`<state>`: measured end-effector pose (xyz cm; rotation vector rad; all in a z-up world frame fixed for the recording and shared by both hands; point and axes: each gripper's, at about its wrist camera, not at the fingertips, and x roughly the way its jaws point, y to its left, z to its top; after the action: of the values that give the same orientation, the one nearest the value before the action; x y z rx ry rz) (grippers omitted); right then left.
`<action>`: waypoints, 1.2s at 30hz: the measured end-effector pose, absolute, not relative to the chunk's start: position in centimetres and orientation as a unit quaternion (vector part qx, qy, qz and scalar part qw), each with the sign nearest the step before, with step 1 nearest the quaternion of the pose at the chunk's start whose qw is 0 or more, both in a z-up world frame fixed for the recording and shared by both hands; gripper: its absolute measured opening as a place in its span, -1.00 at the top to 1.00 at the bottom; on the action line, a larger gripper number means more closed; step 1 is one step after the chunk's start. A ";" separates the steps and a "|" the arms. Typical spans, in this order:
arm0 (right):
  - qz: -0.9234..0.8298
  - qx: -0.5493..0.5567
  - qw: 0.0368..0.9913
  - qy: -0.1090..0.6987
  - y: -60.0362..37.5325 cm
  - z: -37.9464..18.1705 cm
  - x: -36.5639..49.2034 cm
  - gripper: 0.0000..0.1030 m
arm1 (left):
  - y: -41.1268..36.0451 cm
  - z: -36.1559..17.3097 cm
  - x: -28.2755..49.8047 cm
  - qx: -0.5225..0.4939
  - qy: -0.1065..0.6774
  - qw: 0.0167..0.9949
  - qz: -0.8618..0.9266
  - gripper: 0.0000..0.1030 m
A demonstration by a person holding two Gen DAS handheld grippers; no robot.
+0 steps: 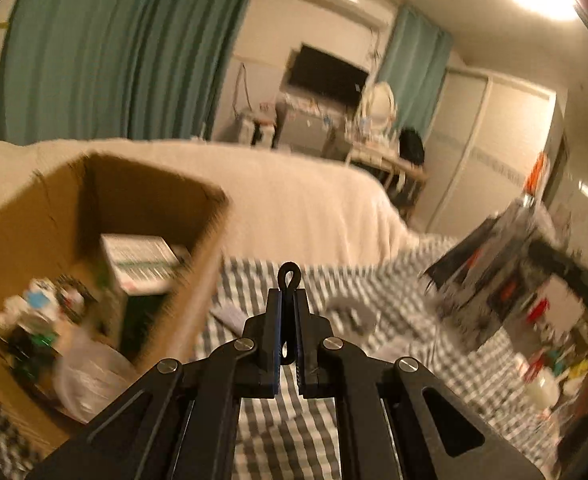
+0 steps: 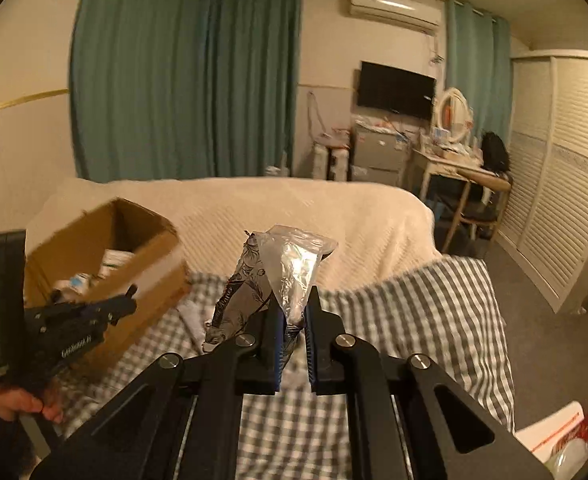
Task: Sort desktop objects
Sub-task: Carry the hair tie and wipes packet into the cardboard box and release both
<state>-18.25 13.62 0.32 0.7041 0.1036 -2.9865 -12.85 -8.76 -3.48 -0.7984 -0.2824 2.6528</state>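
Note:
My left gripper [image 1: 289,300] is shut on a thin black loop [image 1: 289,276] that sticks up between its fingers. It hangs just right of an open cardboard box [image 1: 198,264] that holds a printed carton, a clear bag and small items. In the right wrist view my right gripper [image 2: 294,312] is shut on a clear plastic packet with a dark floral-print sheet [image 2: 290,268], held above the checked cloth [image 2: 434,312]. The left gripper [image 2: 128,300] shows there at the left, in front of the box [image 2: 150,280].
A dark printed box [image 1: 490,276] stands tilted at the right on the checked cloth [image 1: 294,432]. Small bottles and packets [image 1: 546,376] lie at the far right edge. A cream-covered bed [image 2: 294,208] lies beyond. A grey roll [image 1: 354,312] rests on the cloth.

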 end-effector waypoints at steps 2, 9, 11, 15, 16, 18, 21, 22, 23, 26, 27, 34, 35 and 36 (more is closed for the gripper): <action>-0.973 0.220 0.058 0.036 12.2 1.4 -18.5 0.84 | -11.0 -1.7 -13.2 -0.266 -0.118 0.172 0.941 0.91; -0.968 0.186 0.161 0.055 2.9 4.4 -22.1 0.84 | -19.0 0.5 -14.1 -0.243 -0.142 0.091 0.955 0.91; -0.963 0.188 0.188 0.052 0.4 4.1 -23.7 0.84 | -20.8 0.2 -14.8 -0.249 -0.139 0.061 0.956 0.91; -0.944 0.229 0.229 0.059 -5.4 1.4 -28.2 0.84 | -22.9 -1.7 -16.4 -0.275 -0.118 0.006 0.954 0.91; -0.941 0.239 0.231 0.061 -6.3 0.6 -29.0 0.84 | -23.1 -2.5 -17.1 -0.289 -0.120 0.006 0.950 0.91; -0.932 0.270 0.232 0.064 -7.9 -1.3 -30.9 0.84 | -23.0 -3.8 -18.0 -0.305 -0.121 0.008 0.944 0.91; -0.930 0.286 0.220 0.066 -8.9 -2.8 -32.1 0.76 | -22.5 -5.1 -19.0 -0.323 -0.103 0.001 0.941 0.87; -0.931 0.287 0.215 0.068 -8.9 -3.0 -32.2 0.66 | -22.1 -5.4 -19.3 -0.328 -0.094 -0.001 0.940 0.76; -0.933 0.284 0.210 0.069 -8.7 -3.0 -32.3 0.26 | -21.9 -5.6 -19.4 -0.331 -0.089 -0.006 0.939 0.62; -0.948 0.251 0.184 0.061 -6.7 -2.3 -31.8 -0.48 | -21.6 -6.1 -19.3 -0.338 -0.082 -0.019 0.937 -0.52; -0.952 0.243 0.175 0.058 -5.5 -2.0 -31.6 -0.48 | -21.5 -5.9 -18.9 -0.333 -0.081 -0.025 0.939 -0.60; -0.964 0.244 0.102 0.016 4.0 -1.4 -29.5 -0.50 | -19.3 -3.9 -17.1 -0.315 -0.077 -0.009 0.946 -0.61; -0.964 0.248 0.091 0.016 5.5 -1.6 -28.8 -0.50 | -18.5 -3.4 -16.7 -0.310 -0.079 0.002 0.948 -0.61; -0.964 0.252 0.076 0.017 7.0 -2.0 -27.9 -0.50 | -17.8 -3.1 -16.3 -0.306 -0.079 0.010 0.949 -0.61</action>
<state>-27.92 7.04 -2.02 0.7568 0.0519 -2.8907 -16.33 -17.83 -3.10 -0.9555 -0.2477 2.9614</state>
